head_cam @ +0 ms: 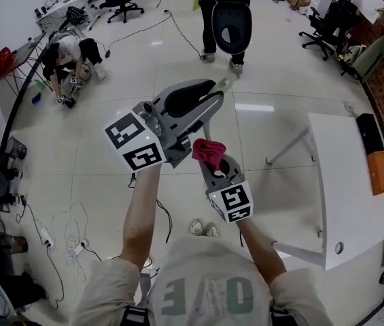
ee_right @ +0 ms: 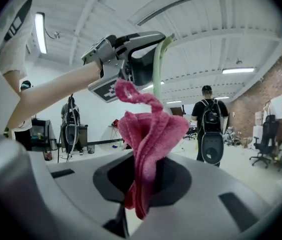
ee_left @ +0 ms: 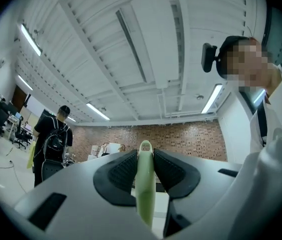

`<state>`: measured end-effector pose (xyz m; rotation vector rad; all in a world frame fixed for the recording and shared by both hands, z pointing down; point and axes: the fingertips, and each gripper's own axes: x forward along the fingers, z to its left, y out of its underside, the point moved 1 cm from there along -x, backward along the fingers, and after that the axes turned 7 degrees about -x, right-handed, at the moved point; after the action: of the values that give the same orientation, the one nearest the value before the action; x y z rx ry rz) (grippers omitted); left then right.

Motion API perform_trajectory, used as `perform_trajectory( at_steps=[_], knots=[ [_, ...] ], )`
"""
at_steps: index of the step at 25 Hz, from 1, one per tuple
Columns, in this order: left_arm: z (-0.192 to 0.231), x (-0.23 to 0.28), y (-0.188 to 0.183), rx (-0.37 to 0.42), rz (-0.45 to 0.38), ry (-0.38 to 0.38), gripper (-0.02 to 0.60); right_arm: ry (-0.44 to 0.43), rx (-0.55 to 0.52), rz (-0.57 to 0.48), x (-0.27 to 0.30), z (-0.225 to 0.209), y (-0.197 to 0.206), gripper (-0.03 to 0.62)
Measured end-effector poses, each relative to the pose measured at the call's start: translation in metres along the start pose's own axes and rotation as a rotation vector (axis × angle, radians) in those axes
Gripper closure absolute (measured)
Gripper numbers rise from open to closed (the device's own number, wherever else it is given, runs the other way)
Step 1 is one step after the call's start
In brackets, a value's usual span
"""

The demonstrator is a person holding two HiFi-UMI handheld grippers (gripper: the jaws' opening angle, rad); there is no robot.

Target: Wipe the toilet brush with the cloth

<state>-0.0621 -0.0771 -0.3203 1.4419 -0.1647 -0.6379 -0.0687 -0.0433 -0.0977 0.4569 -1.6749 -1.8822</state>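
My left gripper (head_cam: 211, 95) is shut on the pale green handle of the toilet brush (head_cam: 224, 83); in the left gripper view the handle (ee_left: 144, 184) stands upright between the dark pads (ee_left: 118, 176), and the brush head is hidden. Just below and to its right, my right gripper (head_cam: 212, 161) is shut on a crumpled pink cloth (head_cam: 208, 149). In the right gripper view the cloth (ee_right: 148, 134) rises from the jaws, and the left gripper (ee_right: 131, 49) with the green handle (ee_right: 158, 69) hangs close above it. Cloth and handle look apart.
A white table (head_cam: 348, 182) stands at the right. A person with a backpack (head_cam: 222, 12) stands ahead, another crouches at the far left (head_cam: 69, 60). Cables (head_cam: 76, 236) trail over the floor at lower left. Office chairs (head_cam: 331, 26) line the back.
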Motion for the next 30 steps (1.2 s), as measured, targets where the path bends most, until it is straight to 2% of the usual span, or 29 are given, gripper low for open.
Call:
perform_trajectory(
  at_steps=[3,9,15,18,21,23,27,30],
  knots=[
    [0.000,0.000,0.003,-0.013,-0.012,-0.012,0.471,0.033,-0.020,-0.027,0.002,-0.005,-0.020,0.563],
    [0.003,0.000,0.021,-0.002,0.025,-0.051,0.471,0.050,0.058,-0.239,-0.004,-0.014,-0.108,0.562],
    [0.003,-0.001,0.020,-0.002,0.016,-0.031,0.471,0.053,0.084,-0.279,-0.006,-0.018,-0.123,0.563],
    [0.007,-0.004,0.021,-0.019,-0.001,-0.038,0.471,0.021,0.067,-0.264,-0.013,-0.009,-0.112,0.563],
    [0.012,-0.012,0.020,-0.033,-0.023,-0.041,0.471,0.001,0.047,-0.223,-0.037,-0.002,-0.083,0.563],
    [0.011,-0.015,0.018,-0.023,-0.032,-0.008,0.471,0.050,0.073,-0.176,-0.051,-0.013,-0.055,0.563],
    [0.005,-0.023,0.025,-0.004,-0.062,0.098,0.471,0.219,0.138,-0.020,-0.070,-0.058,0.012,0.563],
    [0.004,-0.020,0.039,-0.023,-0.084,0.150,0.471,0.297,0.161,0.027,-0.083,-0.086,0.038,0.563]
  ],
)
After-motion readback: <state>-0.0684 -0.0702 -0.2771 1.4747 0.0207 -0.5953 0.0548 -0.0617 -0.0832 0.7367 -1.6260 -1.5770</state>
